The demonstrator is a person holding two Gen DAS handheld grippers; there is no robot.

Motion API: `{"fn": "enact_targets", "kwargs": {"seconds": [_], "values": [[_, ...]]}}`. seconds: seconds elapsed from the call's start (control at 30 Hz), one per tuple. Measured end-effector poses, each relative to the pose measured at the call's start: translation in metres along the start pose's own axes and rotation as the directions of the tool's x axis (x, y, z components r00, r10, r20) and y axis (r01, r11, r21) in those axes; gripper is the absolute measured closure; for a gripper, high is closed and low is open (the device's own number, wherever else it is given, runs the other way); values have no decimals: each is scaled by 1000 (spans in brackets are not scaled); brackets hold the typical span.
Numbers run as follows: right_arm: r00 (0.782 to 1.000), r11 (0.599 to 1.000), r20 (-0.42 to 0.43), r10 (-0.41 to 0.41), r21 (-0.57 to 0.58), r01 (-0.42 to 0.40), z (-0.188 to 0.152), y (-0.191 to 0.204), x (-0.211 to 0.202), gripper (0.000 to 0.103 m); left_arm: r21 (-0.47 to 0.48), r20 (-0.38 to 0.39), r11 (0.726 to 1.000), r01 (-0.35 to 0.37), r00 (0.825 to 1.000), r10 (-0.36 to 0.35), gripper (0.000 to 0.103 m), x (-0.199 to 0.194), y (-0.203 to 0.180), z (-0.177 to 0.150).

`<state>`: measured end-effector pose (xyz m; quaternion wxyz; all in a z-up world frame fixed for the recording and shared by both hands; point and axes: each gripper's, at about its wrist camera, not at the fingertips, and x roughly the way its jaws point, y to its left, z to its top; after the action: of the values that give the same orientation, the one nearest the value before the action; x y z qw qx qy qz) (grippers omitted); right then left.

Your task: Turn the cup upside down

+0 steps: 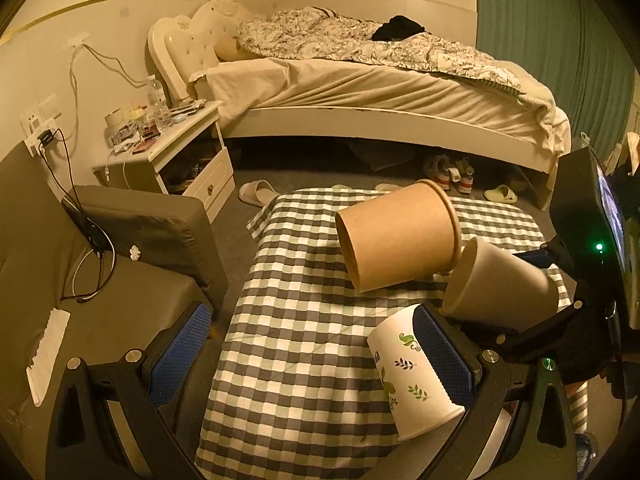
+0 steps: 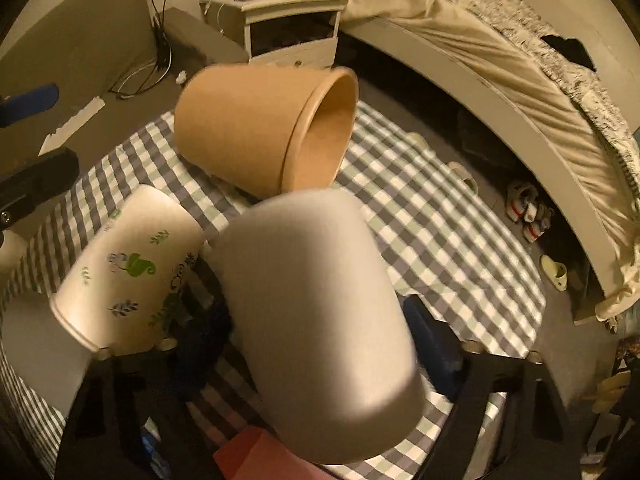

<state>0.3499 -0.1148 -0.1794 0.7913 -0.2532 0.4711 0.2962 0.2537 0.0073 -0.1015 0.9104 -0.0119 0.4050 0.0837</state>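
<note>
A large brown paper cup lies on its side on the checkered tablecloth; it also shows in the right wrist view. My right gripper is shut on a plain pale cup, tilted with its base toward the brown cup; this cup shows in the left wrist view with the right gripper around it. A white cup with a leaf print stands upside down against my left gripper's right finger. My left gripper is open and empty. The leaf cup also shows in the right wrist view.
A bed stands at the back with shoes and slippers on the floor before it. A cluttered nightstand is at the left. A grey sofa with cables is beside the table's left edge.
</note>
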Motion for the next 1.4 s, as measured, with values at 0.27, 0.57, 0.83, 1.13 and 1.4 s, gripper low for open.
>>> {"fn": "enact_targets", "kwargs": {"seconds": [0.27, 0.57, 0.83, 1.13, 1.4], "values": [[993, 991, 88, -83, 110, 73, -4, 2, -76, 31, 0, 69, 1000, 7, 998, -7, 0, -53, 3, 8], [968, 975, 176, -180, 161, 152, -23, 65, -193, 31, 10, 168, 999, 33, 985, -34, 0, -147, 20, -5], [959, 957, 203, -196, 255, 142, -66, 156, -223, 31, -2, 182, 999, 51, 982, -50, 0, -192, 57, -46], [981, 901, 121, -153, 426, 88, -121, 210, -159, 31, -13, 168, 1000, 28, 986, -25, 0, -193, 84, -99], [988, 876, 71, -138, 474, 89, -136, 218, -132, 31, -16, 126, 999, 43, 991, -41, 0, -179, 90, -120]]}}
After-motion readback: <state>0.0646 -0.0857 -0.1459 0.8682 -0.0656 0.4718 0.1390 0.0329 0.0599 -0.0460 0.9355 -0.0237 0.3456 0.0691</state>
